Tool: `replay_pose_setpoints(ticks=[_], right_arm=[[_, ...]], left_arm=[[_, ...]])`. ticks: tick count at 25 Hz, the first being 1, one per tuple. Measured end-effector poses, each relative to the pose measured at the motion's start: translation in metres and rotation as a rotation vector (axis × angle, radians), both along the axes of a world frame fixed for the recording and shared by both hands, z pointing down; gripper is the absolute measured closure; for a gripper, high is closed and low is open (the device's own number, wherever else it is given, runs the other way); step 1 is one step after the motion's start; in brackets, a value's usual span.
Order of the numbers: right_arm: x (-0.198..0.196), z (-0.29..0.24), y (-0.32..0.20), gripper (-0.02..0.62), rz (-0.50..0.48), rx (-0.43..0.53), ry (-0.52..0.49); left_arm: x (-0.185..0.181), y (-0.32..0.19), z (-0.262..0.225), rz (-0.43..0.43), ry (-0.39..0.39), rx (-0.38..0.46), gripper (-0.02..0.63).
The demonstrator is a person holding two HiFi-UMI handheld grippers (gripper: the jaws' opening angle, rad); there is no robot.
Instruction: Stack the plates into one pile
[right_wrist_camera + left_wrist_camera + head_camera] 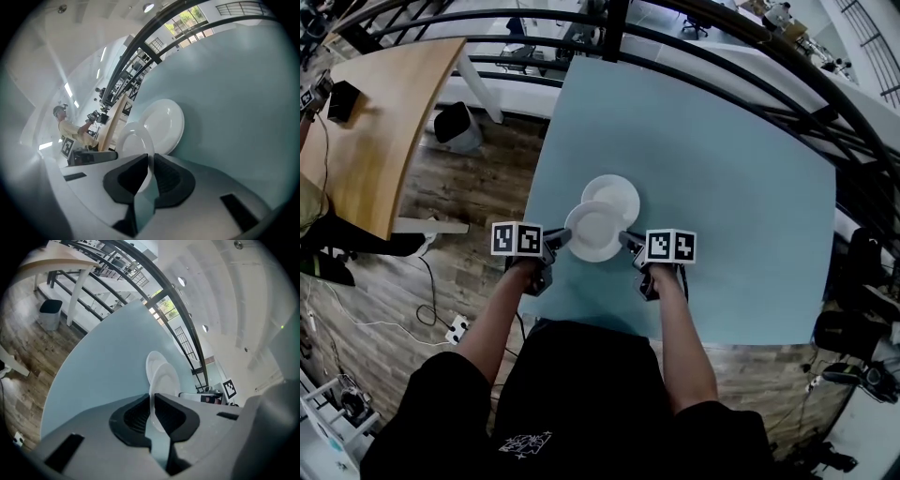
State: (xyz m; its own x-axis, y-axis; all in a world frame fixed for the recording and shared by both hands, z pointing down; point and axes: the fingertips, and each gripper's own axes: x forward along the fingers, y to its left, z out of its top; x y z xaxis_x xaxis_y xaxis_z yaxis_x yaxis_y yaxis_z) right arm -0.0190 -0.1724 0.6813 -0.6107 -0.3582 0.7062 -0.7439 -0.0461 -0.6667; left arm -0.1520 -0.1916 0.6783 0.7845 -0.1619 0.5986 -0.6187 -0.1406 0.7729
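The plate (596, 232) looks glossy, the table (722, 141) matt

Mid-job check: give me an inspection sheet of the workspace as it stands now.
Surface: light blue table.
Job's things: two white plates; near plate held by its rim on both sides, overlapping the far plate in the head view; contact unclear.
Clutter: nothing seen on the table.
Grippers: left gripper and right gripper both shut on the near plate's rim.
Cables: cable and power strip below the table's near left corner.
Surroundings: wooden desk, bin, black railing.
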Motion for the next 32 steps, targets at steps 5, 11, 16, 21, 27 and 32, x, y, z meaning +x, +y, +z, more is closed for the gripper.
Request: replay_pose_setpoints(ticks=[5, 11, 16, 21, 27, 32], right_arm=[[0.019, 0.001, -0.017, 0.557, 0.039, 0.010, 0.004], [0.034, 0.003, -0.038, 0.557, 0.080, 0.013, 0.012], [0.046, 0.004, -0.046, 0.555, 0.105, 0.012, 0.020], [0.057, 0.005, -0.055, 0.555, 0.116, 0.015, 0.023], [0.063, 0.011, -0.062, 0.554, 0.119, 0.006, 0.035], [0.065, 0.013, -0.064, 0.554, 0.116, -0.001, 0.030]], left_arm=[[0.019, -0.022, 0.000, 0.030, -0.007, 0.016, 0.566], [0.035, -0.049, 0.003, 0.050, -0.029, 0.032, 0.566], [0.048, -0.059, 0.002, 0.074, -0.054, 0.039, 0.566], [0.059, -0.069, 0.003, 0.089, -0.074, 0.046, 0.566], [0.066, -0.077, 0.008, 0.101, -0.110, 0.051, 0.566], [0.067, -0.075, 0.012, 0.091, -0.126, 0.040, 0.566]])
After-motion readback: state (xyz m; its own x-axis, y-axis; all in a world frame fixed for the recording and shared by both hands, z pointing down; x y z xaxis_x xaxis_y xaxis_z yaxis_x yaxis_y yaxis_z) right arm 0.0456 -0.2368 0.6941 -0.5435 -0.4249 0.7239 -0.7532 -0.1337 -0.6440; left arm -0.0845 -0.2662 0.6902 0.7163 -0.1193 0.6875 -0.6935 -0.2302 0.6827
